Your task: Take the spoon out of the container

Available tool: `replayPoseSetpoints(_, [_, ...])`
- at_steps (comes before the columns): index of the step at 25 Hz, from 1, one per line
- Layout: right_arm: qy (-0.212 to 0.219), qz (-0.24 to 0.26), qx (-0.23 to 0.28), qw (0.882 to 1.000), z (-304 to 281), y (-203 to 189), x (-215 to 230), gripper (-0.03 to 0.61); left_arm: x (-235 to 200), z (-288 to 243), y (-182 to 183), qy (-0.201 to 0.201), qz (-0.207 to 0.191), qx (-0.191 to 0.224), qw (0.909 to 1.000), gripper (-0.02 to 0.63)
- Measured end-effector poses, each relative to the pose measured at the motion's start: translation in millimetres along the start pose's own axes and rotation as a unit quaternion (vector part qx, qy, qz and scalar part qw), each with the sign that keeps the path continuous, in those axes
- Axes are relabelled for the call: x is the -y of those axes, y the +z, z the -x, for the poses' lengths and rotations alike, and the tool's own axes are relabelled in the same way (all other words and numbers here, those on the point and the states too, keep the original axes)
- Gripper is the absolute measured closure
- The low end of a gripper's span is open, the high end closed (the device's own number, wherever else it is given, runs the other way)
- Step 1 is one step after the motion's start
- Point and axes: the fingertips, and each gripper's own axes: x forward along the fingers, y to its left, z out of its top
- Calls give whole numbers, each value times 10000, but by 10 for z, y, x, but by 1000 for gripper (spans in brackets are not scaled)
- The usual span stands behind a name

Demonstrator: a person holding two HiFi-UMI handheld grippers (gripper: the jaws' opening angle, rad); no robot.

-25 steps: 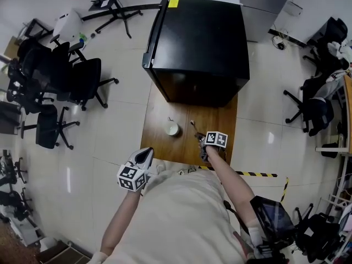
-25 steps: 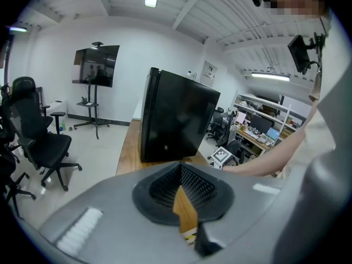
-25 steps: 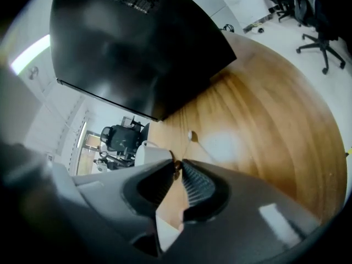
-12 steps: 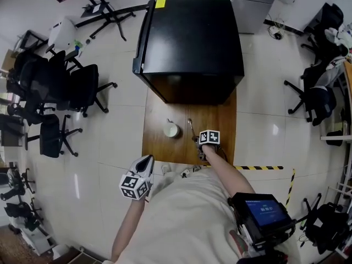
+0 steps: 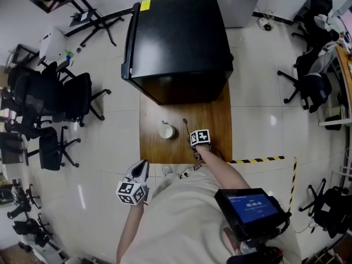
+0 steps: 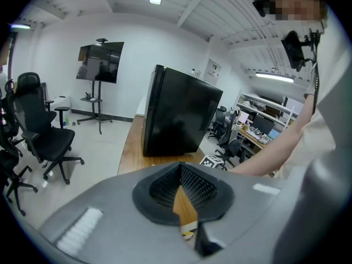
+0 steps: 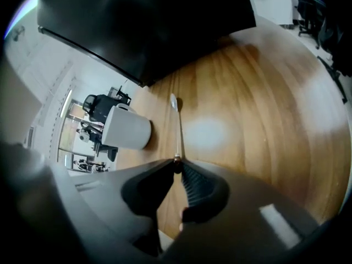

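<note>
A white cup (image 5: 166,131) stands on the wooden table (image 5: 212,106); the right gripper view shows the cup (image 7: 126,128) left of the jaws. The metal spoon (image 7: 177,130) is outside the cup, its handle end pinched in my right gripper (image 7: 177,164), which is shut on it. The spoon's bowl points away over the wood, low above the table; I cannot tell whether it touches. From above, the spoon (image 5: 186,126) lies just right of the cup, ahead of the right gripper (image 5: 192,142). My left gripper (image 5: 143,166) hangs off the table's near left corner, shut and empty (image 6: 180,169).
A black cabinet (image 5: 176,43) stands against the table's far end. Several office chairs (image 5: 60,98) crowd the floor at left, more at right (image 5: 308,87). Yellow-black tape (image 5: 258,159) marks the floor by the near right corner. A tablet (image 5: 250,208) hangs at the person's hip.
My right gripper has sunk toward the tabletop with the spoon in it, staying right of the cup. The left gripper has drifted a little beside the table's near edge.
</note>
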Motion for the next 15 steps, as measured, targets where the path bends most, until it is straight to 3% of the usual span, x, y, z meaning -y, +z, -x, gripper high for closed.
replayPoseSetpoints(6, [-493,392,111,9980,-14,19,-25,527,0,4,-14,-146,-77,-87,9998,614])
replayPoseSetpoints(9, [-707,825,16,9941,21,22,-61,482,21,-10,21,-214,-137,-94,9996,614])
replayPoseSetpoints(15, [-1310,2001,266,9706,153,156,-105,417,56,23,-23,-351,-291,-143,9989,614])
